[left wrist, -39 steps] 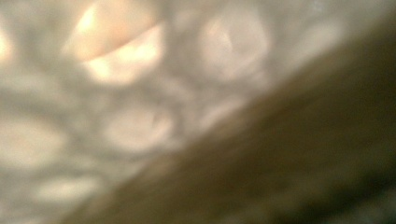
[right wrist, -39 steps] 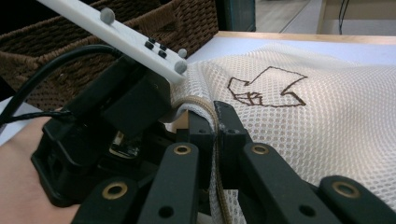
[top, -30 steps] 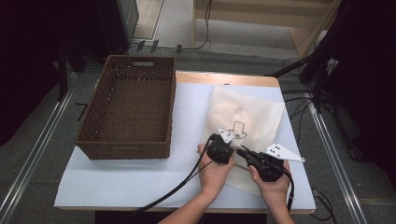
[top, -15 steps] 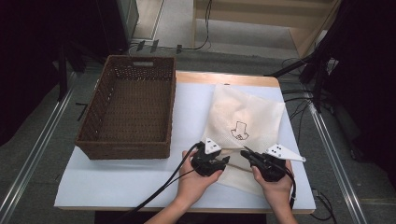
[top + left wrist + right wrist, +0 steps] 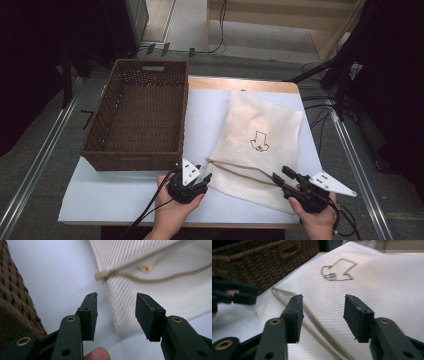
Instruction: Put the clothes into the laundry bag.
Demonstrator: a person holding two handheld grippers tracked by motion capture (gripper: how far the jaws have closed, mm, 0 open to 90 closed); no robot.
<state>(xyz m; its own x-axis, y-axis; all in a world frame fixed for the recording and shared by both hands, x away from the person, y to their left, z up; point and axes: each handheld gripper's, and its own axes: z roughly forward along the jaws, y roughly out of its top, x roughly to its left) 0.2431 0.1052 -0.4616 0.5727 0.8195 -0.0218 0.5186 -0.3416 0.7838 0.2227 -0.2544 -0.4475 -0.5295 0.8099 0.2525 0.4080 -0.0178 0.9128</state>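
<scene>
White mesh bag (image 5: 260, 145) lies beside my wicker basket (image 5: 140, 117). My left gripper (image 5: 204, 181) and right gripper (image 5: 280, 175) have just been opening, both released with nothing between their jaws.

Seen from above the near table edge in the high view, facing forward and down. Left gripper view set low and close at the near left corner of the mesh bag (image 5: 160, 287). Right gripper view skimming low across the same bag (image 5: 372, 285) toward the wicker basket (image 5: 262, 262). Bag (image 5: 260, 145) and basket (image 5: 140, 120) shared by all three.
</scene>
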